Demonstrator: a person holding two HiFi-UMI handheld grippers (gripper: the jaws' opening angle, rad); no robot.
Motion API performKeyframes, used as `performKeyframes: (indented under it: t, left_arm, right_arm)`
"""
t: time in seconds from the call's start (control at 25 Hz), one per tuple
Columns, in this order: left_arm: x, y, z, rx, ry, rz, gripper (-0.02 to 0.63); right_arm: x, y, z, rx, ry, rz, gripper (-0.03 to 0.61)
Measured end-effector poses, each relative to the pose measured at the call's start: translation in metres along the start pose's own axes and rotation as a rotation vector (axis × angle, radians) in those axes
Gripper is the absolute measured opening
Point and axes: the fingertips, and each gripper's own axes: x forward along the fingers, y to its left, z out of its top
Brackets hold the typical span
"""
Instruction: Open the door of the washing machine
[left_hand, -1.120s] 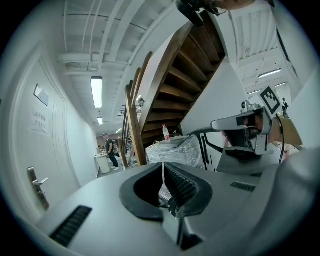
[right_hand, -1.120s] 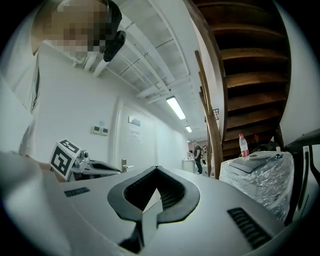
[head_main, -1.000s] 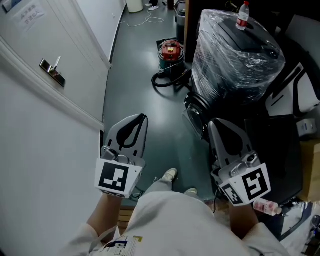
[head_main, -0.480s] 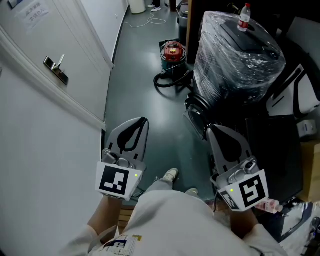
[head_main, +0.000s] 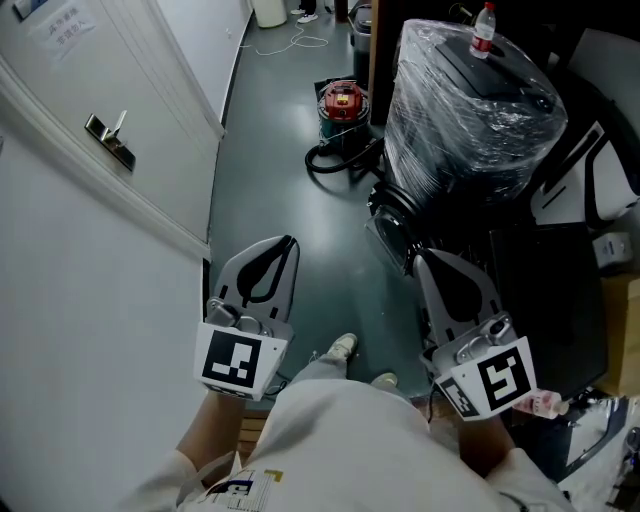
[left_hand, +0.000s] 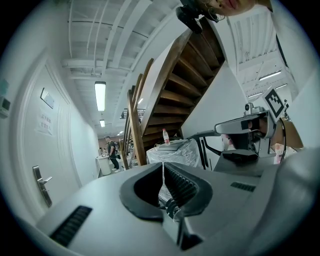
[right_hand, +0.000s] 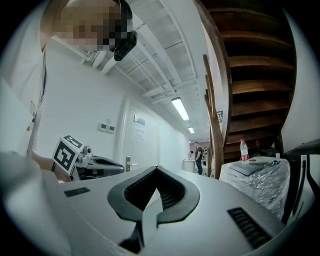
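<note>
I'm holding my left gripper (head_main: 289, 241) and right gripper (head_main: 421, 252) out level in front of me, side by side over the grey-green floor (head_main: 300, 190). In the left gripper view its ribbed black pads are pressed together with nothing between them. The right gripper view shows the same: jaws closed, empty.

The washing machine (head_main: 470, 110), a bulky unit with a dark top, wrapped all over in clear plastic film, stands ahead of me and to the right. Its round dark door (head_main: 392, 222) is low on the front face, on the side toward me. It lies just beyond the right gripper's tips and apart from them. I cannot tell whether it is latched or slightly ajar. The left gripper is well to the left of it. In the left gripper view the wrapped machine shows straight over the jaws; in the right gripper view it lies off to the right of the jaw line.

A clear plastic bottle with a red cap (head_main: 484, 28) stands upright on the machine's top; I cannot read how full it is. A red and black round canister (head_main: 341, 101) sits on the floor past the machine, with a black hose (head_main: 335, 160) looped beside it. A small pink-labelled bottle (head_main: 540, 404) lies near my right hand, contents unclear.
</note>
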Motion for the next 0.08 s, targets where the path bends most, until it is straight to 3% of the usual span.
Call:
performKeyframes:
  t: [0.08]
  left_arm:
    - [-0.0006, -0.0016, -0.0010, 0.001, 0.005, -0.005, 0.028]
  right_arm:
    - [-0.0010, -0.0001, -0.0003, -0.001, 0.000, -0.003, 0.026]
